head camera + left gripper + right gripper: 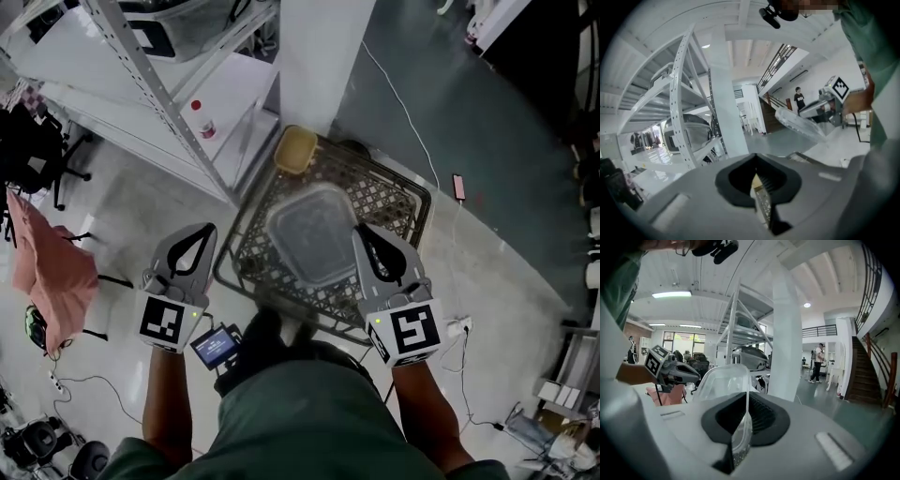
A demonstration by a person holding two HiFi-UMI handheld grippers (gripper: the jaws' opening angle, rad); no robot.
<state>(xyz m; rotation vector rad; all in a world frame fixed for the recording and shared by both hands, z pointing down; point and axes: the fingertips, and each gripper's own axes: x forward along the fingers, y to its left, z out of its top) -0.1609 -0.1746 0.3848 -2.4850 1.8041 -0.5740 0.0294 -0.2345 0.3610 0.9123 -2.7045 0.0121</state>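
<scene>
My right gripper [362, 229] is shut on the rim of a clear plastic container [314, 234], holding it in the air above a dark lattice basket [389, 199] on the floor. In the right gripper view the container's thin wall [723, 383] runs up from between the jaws of that gripper [740, 430]. My left gripper [203, 229] hangs to the left of the basket with its jaws together and nothing between them [758, 187]. From the left gripper view, the container [800, 124] tilts out from the right gripper [820, 106].
A yellow tub [294, 150] lies in the basket's far corner. A white metal shelf rack [159, 89] holding a red-capped bottle [202, 119] stands at far left, next to a white pillar [323, 56]. A pink cloth [52, 267], a phone [458, 186] and cables lie about.
</scene>
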